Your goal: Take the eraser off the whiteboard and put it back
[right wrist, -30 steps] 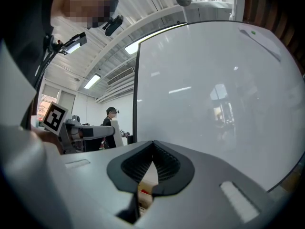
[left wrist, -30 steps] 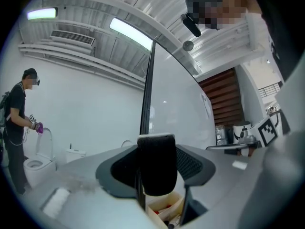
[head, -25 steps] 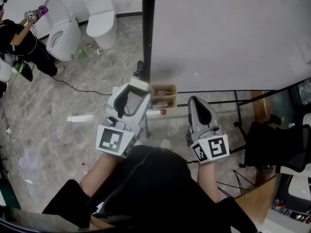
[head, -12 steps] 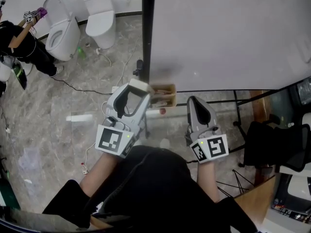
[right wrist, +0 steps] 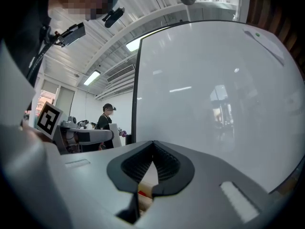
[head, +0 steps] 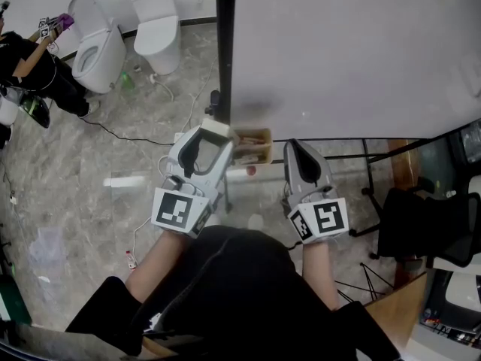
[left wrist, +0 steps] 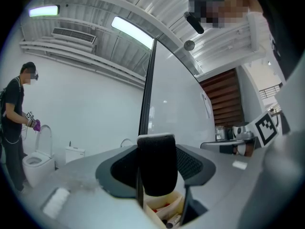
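Compared with a second ago, the right gripper (head: 299, 147) sits a little higher and further left in the head view, its marker cube closer to the left one. The left gripper (head: 210, 138) has kept its place, and the eraser (head: 218, 130) is still at its tip. The person (head: 30, 62) in dark clothes at the far left has barely shifted.

In the left gripper view, the left gripper (left wrist: 157, 175) has its jaws clamped on the eraser (left wrist: 157, 163). The eraser stands upright between the pads, its dark felt face towards the camera and a pale strip along its top. It is held just in front of the lower left corner of the whiteboard (head: 353, 51), beside the board's dark upright frame. Whether it touches the board cannot be told.

In the right gripper view, the right gripper (right wrist: 153, 146) has its jaws together at the tips with nothing between them, pointing at the board's white face.

Just below and between the two grippers is a small pale tray (head: 255, 147) holding markers (left wrist: 167, 216), set at the board's lower edge.

The floor (head: 90, 171) is grey marbled tile with a cable (head: 120, 136) trailing across it. Two white toilets (head: 154, 25) stand near the far wall, and a dark chair (head: 421, 224) is at the right.
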`<control>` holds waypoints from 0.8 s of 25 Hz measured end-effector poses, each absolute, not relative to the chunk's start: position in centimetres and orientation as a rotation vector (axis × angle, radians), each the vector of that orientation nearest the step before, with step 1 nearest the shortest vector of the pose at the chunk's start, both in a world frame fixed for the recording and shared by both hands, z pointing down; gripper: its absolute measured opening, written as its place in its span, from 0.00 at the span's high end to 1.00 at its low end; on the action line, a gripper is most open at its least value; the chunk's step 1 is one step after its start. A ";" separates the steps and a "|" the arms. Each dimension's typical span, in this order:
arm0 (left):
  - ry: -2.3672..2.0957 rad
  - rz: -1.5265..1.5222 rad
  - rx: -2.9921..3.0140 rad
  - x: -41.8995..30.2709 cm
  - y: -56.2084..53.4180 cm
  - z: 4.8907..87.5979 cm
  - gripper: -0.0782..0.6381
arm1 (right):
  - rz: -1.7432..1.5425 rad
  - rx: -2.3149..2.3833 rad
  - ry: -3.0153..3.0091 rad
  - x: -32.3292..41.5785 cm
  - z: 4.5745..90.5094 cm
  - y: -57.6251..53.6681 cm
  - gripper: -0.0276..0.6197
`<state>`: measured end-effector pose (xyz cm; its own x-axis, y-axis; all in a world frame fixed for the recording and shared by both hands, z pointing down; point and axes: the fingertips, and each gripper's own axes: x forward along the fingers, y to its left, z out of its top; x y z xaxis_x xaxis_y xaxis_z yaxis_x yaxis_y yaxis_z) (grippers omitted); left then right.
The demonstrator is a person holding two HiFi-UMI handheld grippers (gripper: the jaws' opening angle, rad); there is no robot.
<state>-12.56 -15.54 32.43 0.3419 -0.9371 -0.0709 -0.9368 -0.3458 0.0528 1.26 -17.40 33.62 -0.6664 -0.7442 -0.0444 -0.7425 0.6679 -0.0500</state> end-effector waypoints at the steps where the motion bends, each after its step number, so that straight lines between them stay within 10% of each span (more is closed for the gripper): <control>1: -1.795 -0.131 2.570 -12.5 -15.6 32.6 0.55 | -0.033 -1.254 2.819 1.1 33.6 -17.4 0.94; 20: -1.804 -0.092 2.554 -11.2 -15.7 33.6 0.55 | -0.026 -1.230 2.834 1.8 33.7 -16.8 0.94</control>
<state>-11.18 -15.69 33.61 0.3331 -0.9420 -0.0404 -0.9413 -0.3347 0.0445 1.84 -16.79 33.72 -0.6820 -0.7302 -0.0414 -0.7293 0.6832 -0.0361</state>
